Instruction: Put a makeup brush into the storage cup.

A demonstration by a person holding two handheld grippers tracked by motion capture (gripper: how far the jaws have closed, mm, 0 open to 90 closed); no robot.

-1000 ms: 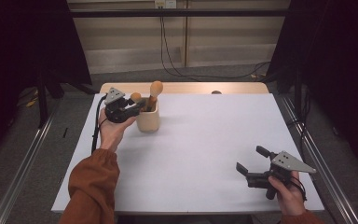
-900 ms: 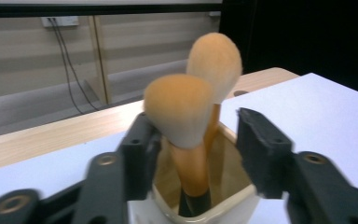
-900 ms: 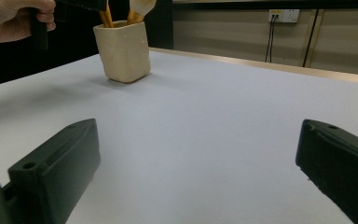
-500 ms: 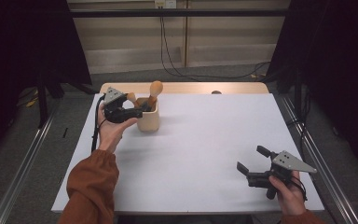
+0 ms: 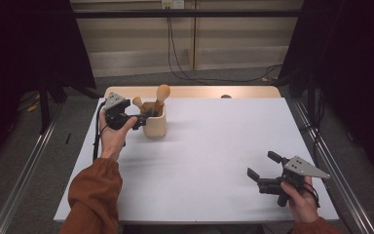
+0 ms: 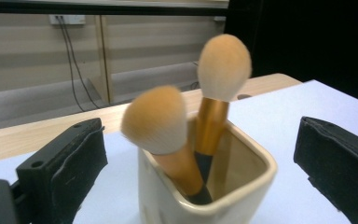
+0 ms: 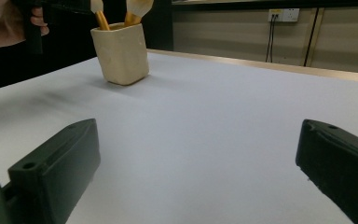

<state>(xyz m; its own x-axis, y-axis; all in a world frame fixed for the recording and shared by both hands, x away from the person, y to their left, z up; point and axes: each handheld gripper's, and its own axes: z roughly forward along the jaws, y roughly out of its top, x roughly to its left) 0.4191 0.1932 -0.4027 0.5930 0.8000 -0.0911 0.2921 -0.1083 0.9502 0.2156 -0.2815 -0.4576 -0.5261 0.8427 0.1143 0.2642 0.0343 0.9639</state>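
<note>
A cream cup [image 5: 155,126] stands at the back left of the white table [image 5: 214,146]. It holds two makeup brushes with orange-tan heads, a short one [image 5: 138,102] and a taller one [image 5: 162,92]. My left gripper [image 5: 143,116] is held level at the cup's left side. Its jaws have just been opening and now stand wide apart. In the left gripper view the cup [image 6: 214,186] and both brushes [image 6: 156,119] lie ahead between the fingers [image 6: 65,163], and the pads touch nothing. My right gripper [image 5: 262,164] hovers open and empty near the front right corner; its view shows the cup [image 7: 121,53] far off.
A wooden strip [image 5: 195,91] runs along the table's far edge, with a small dark round spot [image 5: 225,96] on it. Metal rails [image 5: 24,180] line the floor on both sides. Black curtains hang left and right, and cables [image 5: 180,53] drop down the back wall.
The left gripper's jaws have spread apart beside the cup, and the short brush now leans free in it. Neither hand has shifted much; the right gripper looks the same.
</note>
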